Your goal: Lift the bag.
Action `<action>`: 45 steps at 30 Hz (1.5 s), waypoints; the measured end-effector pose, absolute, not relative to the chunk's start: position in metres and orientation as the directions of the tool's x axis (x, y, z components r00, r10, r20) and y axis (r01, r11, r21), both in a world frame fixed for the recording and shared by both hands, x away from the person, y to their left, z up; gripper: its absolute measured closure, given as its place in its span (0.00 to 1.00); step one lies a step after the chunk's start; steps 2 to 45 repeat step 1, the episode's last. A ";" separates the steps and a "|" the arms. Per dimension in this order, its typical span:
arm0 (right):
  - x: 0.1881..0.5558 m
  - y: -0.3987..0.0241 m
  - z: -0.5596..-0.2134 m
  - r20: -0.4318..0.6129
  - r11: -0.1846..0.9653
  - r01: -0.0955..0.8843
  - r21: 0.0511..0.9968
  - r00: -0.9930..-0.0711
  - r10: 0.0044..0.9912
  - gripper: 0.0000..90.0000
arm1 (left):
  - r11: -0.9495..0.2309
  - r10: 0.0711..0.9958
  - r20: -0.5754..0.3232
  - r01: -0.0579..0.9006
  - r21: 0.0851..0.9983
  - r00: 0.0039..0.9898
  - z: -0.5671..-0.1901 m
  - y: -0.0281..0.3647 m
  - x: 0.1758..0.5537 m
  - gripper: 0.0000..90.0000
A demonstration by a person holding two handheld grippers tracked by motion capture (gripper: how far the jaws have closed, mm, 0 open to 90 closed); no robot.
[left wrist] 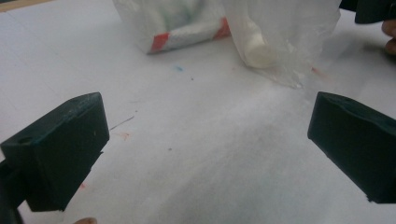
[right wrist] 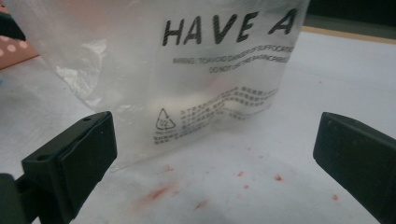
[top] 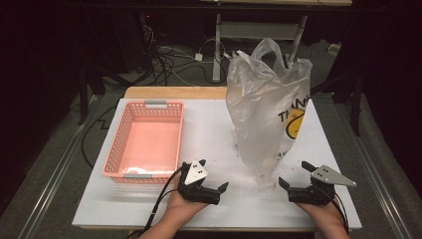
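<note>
- A pink basket (top: 144,140) sits at the table's (top: 214,129) nine o'clock side in the high view, perforated walls, grey handles at its near and far rims, nothing visible inside.
- The left gripper (top: 211,185) rests on the table at about seven o'clock, just off the basket's near right corner; its fingers (left wrist: 60,149) are spread wide with bare table between them.
- The left gripper view looks under the bag's hem and picks out what the high view blurs: a white tube with red-orange bands (left wrist: 187,32) and a white cylinder end (left wrist: 258,55) inside the plastic.
- The clear plastic bag (top: 266,104) stands upright just right of the table's centre, handles up, between the two grippers and touched by neither.
- On the bag the high view reads "THAN" above a yellow smiley; the right gripper view reads "HAVE A", a suffocation warning in small capitals and a recycling triangle.
- The right gripper (top: 293,179) lies at five o'clock, its fingers (right wrist: 70,163) wide apart and empty, aimed at the bag's base.
- The right gripper view also shows red smears (right wrist: 159,192) on the white table.
</note>
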State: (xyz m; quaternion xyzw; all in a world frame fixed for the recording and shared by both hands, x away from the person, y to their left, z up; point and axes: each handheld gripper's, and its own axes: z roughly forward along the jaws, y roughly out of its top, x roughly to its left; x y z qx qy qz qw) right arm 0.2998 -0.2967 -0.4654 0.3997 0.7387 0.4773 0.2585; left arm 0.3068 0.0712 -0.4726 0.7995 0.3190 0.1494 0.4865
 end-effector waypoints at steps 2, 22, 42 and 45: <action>0.299 -0.297 -0.465 0.008 0.213 0.347 0.913 -0.537 0.844 0.00 | -0.332 0.658 -0.066 0.367 0.869 0.750 -0.473 0.071 0.307 0.00; 0.299 -0.297 -0.465 0.008 0.213 0.347 0.913 -0.537 0.844 0.00 | -0.332 0.658 -0.066 0.367 0.869 0.750 -0.473 0.071 0.307 0.00; 0.299 -0.297 -0.465 0.008 0.213 0.347 0.913 -0.537 0.844 0.00 | -0.332 0.658 -0.066 0.367 0.869 0.750 -0.473 0.071 0.307 0.00; 0.299 -0.297 -0.465 0.008 0.213 0.347 0.913 -0.537 0.844 0.00 | -0.332 0.658 -0.066 0.367 0.869 0.750 -0.473 0.071 0.307 0.00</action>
